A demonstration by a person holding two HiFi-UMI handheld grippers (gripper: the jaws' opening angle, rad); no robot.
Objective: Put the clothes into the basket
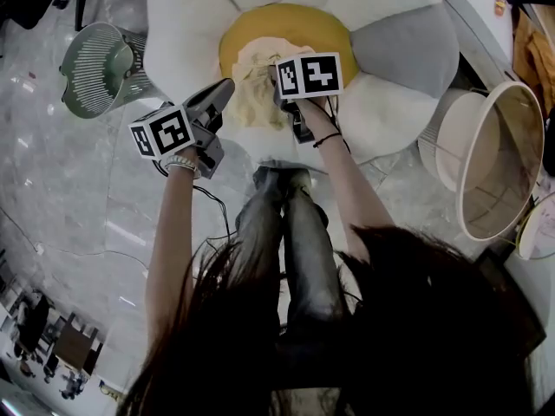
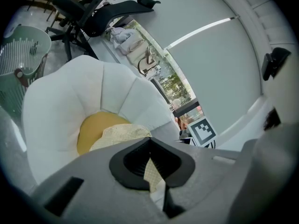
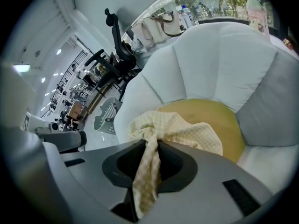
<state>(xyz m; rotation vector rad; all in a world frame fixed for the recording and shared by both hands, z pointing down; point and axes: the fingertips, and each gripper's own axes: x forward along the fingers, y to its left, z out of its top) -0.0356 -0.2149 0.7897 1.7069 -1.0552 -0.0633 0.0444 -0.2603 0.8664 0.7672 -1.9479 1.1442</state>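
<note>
Pinching yellow cloth (image 3: pixel 177 127) w/ both: left claw (image 2: pixel 149 141) and right claw (image 3: pixel 150 146) each clamping a fold, at yellow centre of flower cushion (image 1: pixel 399 50). Looking like pick-up step. Next: carrying it over to white basket (image 1: pixel 444 141) at right, or green basket (image 1: pixel 95 68) far left, w/o losing grip.

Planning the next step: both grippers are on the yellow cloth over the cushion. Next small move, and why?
Likely lift: left gripper and right gripper are both shut on the cloth, but most of it is bunched low over the cushion. Raise it clear before heading to a basket.
</note>
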